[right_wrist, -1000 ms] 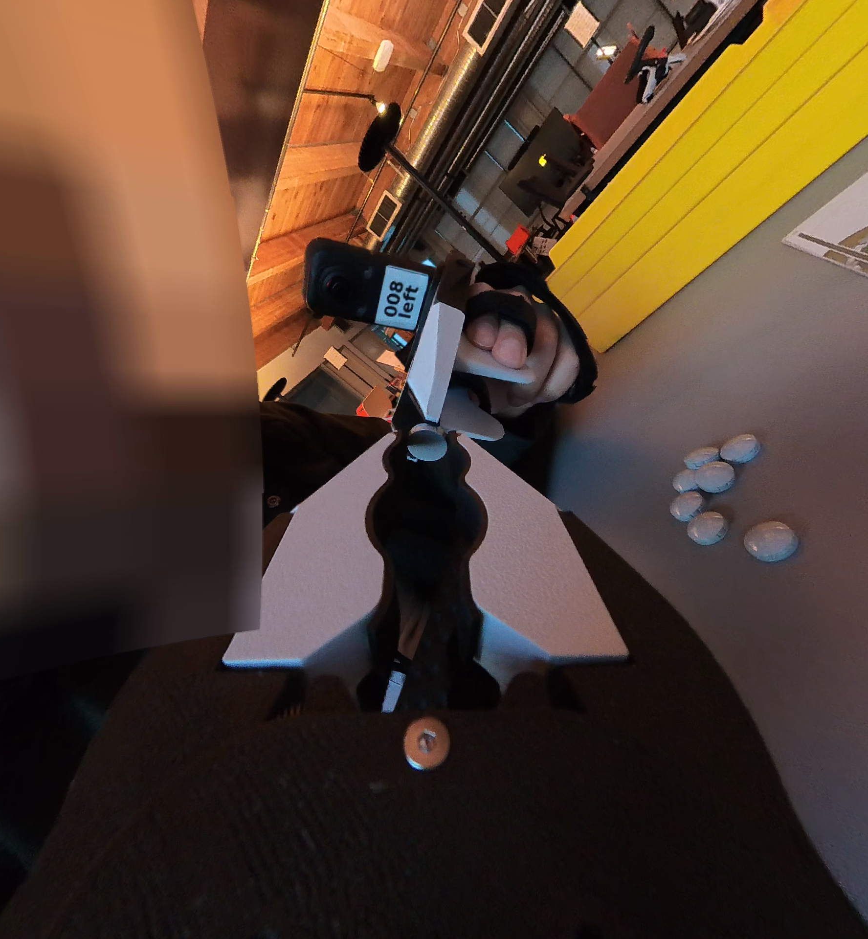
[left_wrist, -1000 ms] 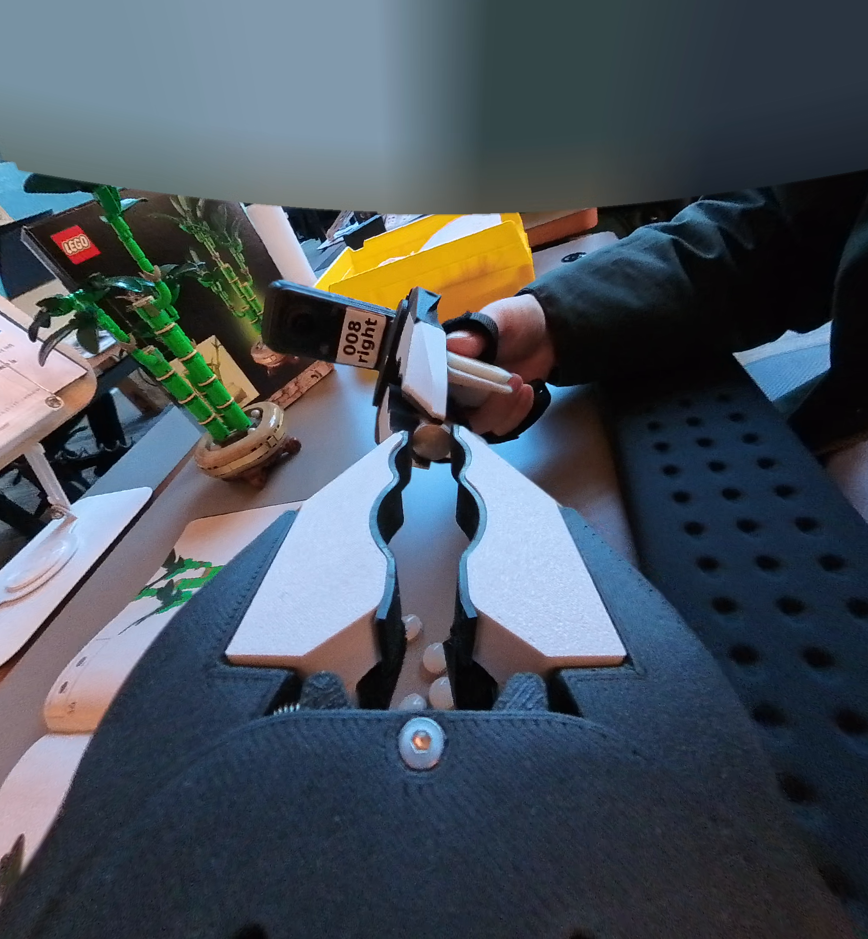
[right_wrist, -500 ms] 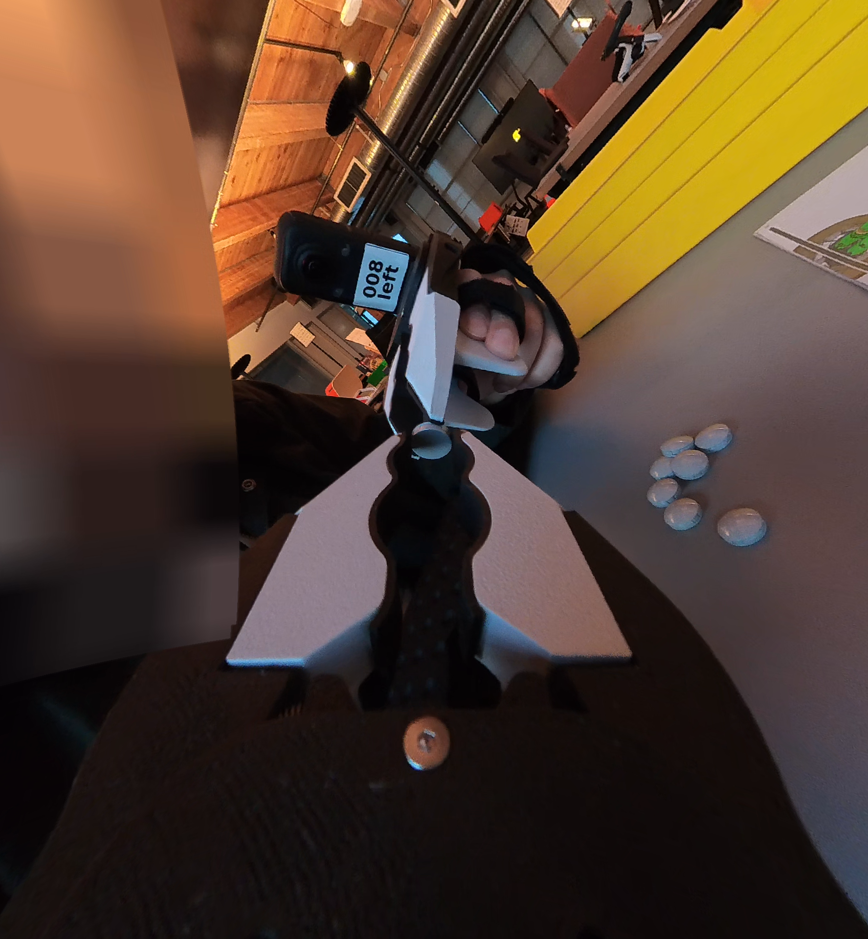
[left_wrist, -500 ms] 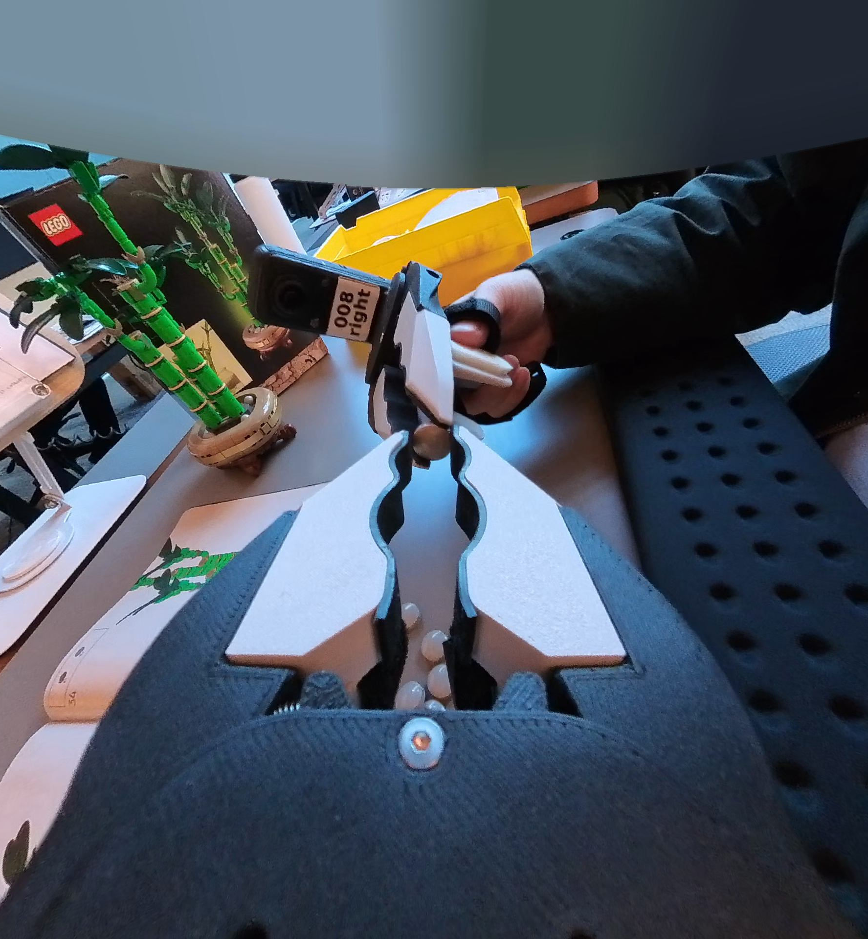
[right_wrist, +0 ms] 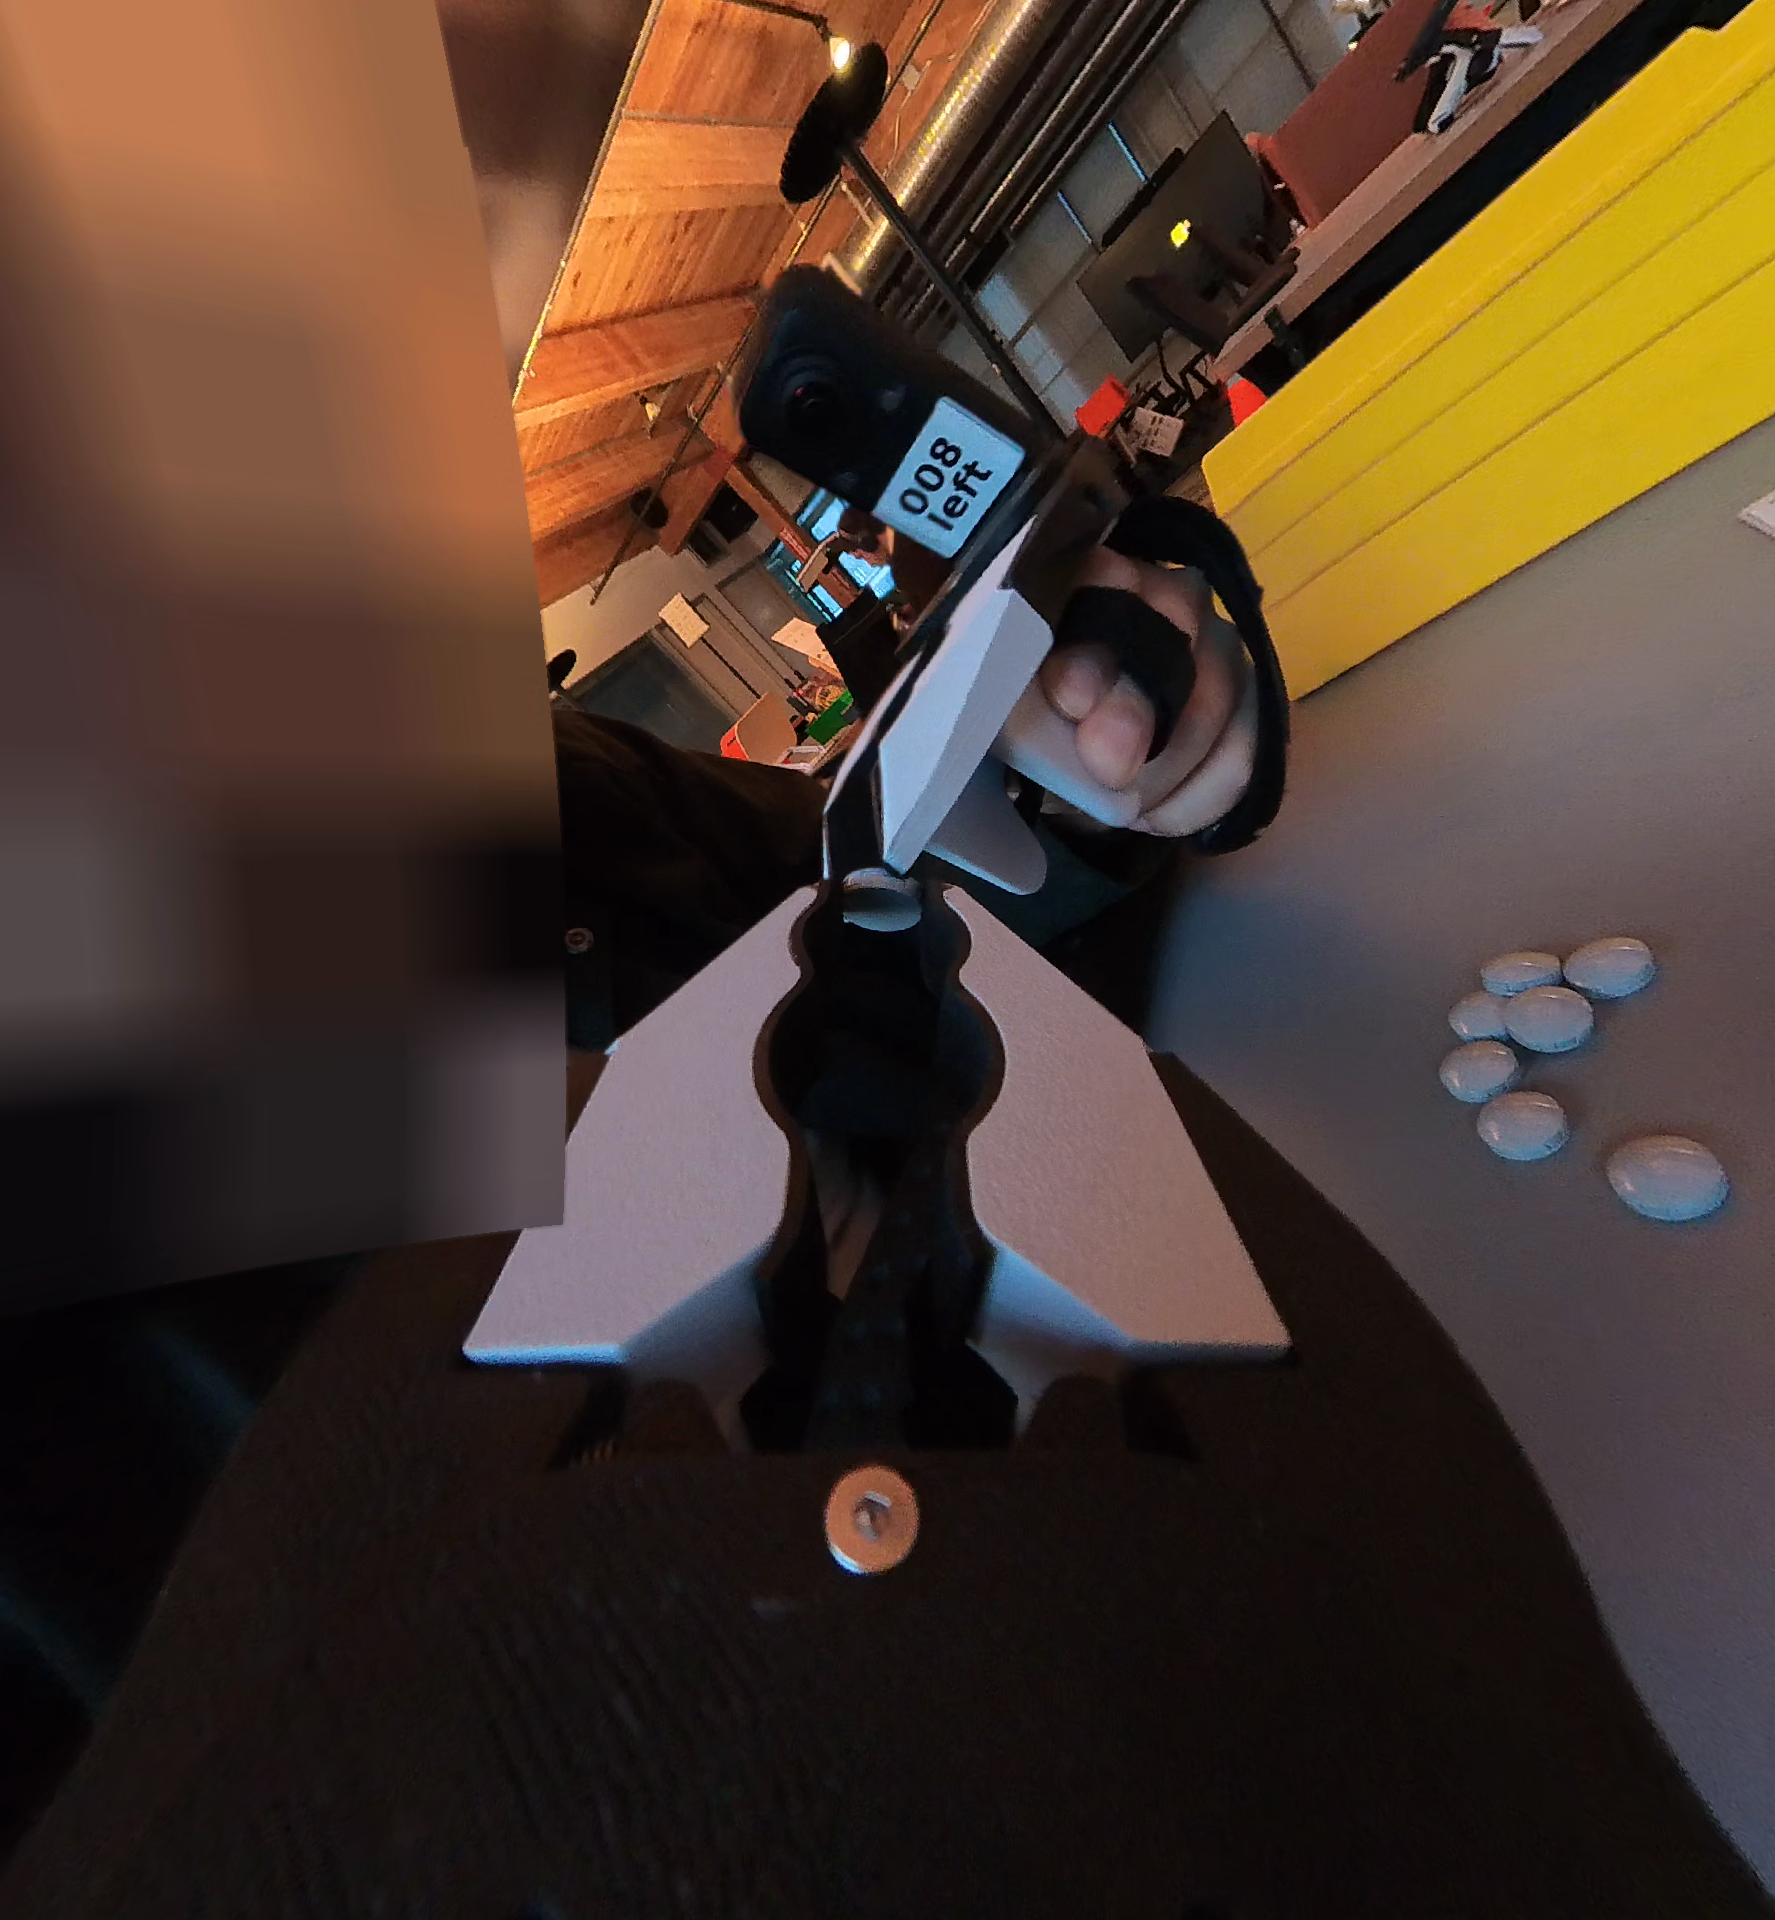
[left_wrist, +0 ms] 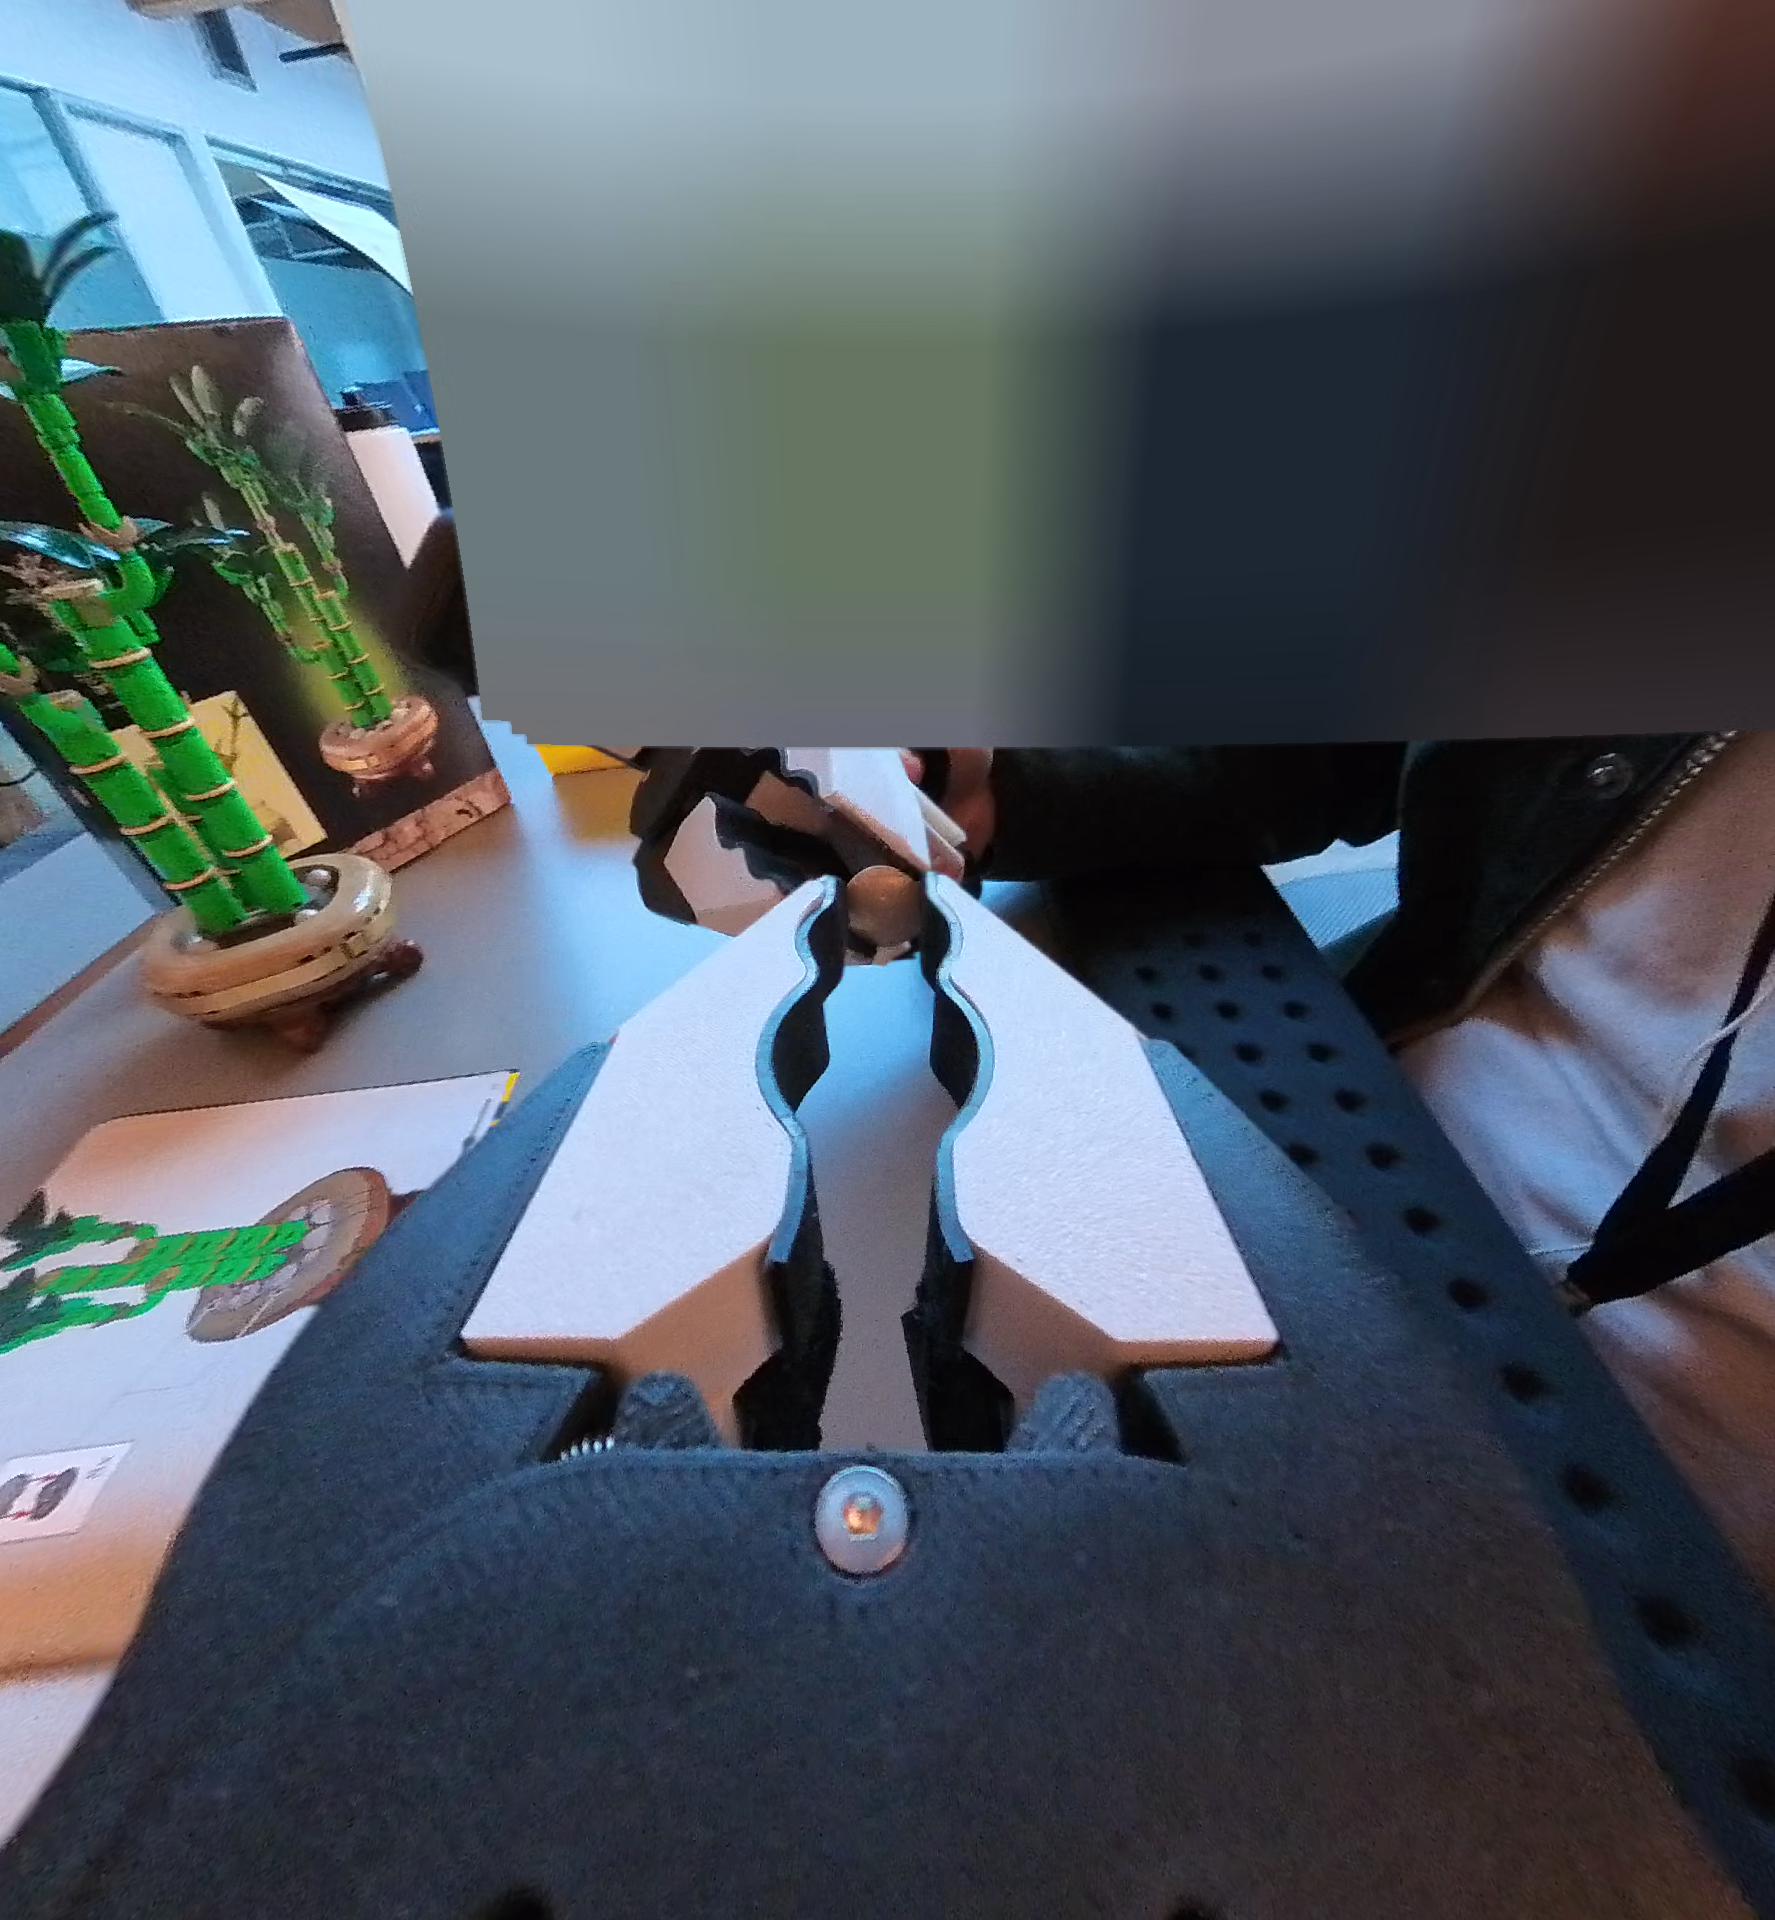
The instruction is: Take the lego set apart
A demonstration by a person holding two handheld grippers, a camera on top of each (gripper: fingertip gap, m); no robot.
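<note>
The Lego bamboo plant (left_wrist: 176,758) stands upright in its tan round pot (left_wrist: 270,940) at the left of the grey table (left_wrist: 550,935). My left gripper (left_wrist: 881,920) is shut on a small round grey piece (left_wrist: 881,902) at its fingertips. My right gripper (right_wrist: 878,909) meets it tip to tip and pinches the same piece (right_wrist: 878,902); in the left wrist view it shows just beyond the piece (left_wrist: 810,831). Both are held above the table, to the right of the plant. Several loose pale round pieces (right_wrist: 1548,1023) lie on the table.
The dark set box (left_wrist: 270,582) stands behind the plant. An open instruction booklet (left_wrist: 187,1351) lies at front left. A yellow bin (right_wrist: 1537,364) sits at the table's far side. A black perforated panel (left_wrist: 1278,1049) and the person's jacket fill the right. My two grippers' fingertips are within a few centimetres of each other.
The left gripper has dropped lower and swung, so the plant looms larger and the loose pieces under it are out of sight. Both grippers stay tip to tip on the round piece.
</note>
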